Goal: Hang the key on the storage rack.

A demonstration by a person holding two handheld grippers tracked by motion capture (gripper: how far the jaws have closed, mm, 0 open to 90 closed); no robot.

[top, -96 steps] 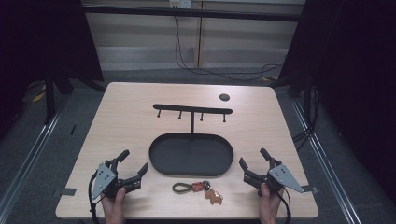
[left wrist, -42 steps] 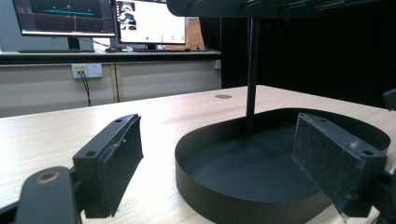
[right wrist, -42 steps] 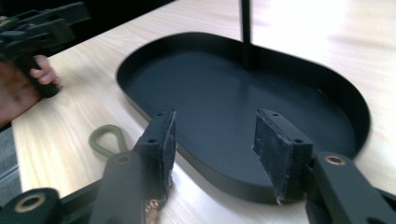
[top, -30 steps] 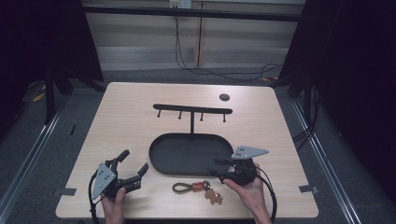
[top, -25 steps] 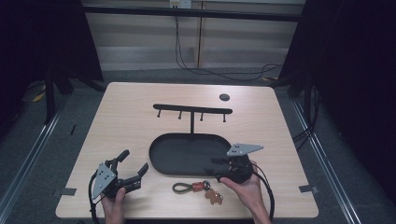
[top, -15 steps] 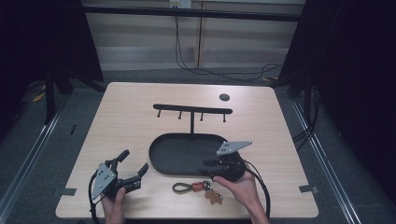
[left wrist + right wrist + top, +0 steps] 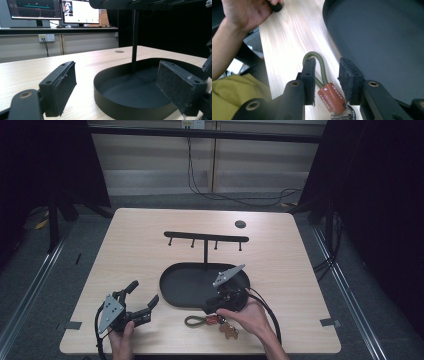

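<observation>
A keychain (image 7: 207, 320) with a green cord loop, a brown leather tab and a small brown charm (image 7: 230, 332) lies near the table's front edge, in front of the black oval tray (image 7: 170, 285). My right gripper (image 7: 210, 310) is low over it. In the right gripper view the cord loop (image 7: 322, 67) and the tab (image 7: 330, 97) lie between the jaws of the right gripper (image 7: 327, 67). The jaws have just been closing, and the pads stand a little apart from the cord. My left gripper (image 7: 143, 293) rests open at the front left, with nothing between its jaws.
A black stand with a hook bar (image 7: 206, 236) rises from the back of the tray; its post (image 7: 135, 37) and the tray rim (image 7: 110, 100) stand ahead of the left gripper (image 7: 116, 66). A small black disc (image 7: 240, 224) lies at the back right.
My right gripper has moved left from the table's front right corner to the keychain, and its jaws have narrowed around the cord. The left gripper has stayed put.
</observation>
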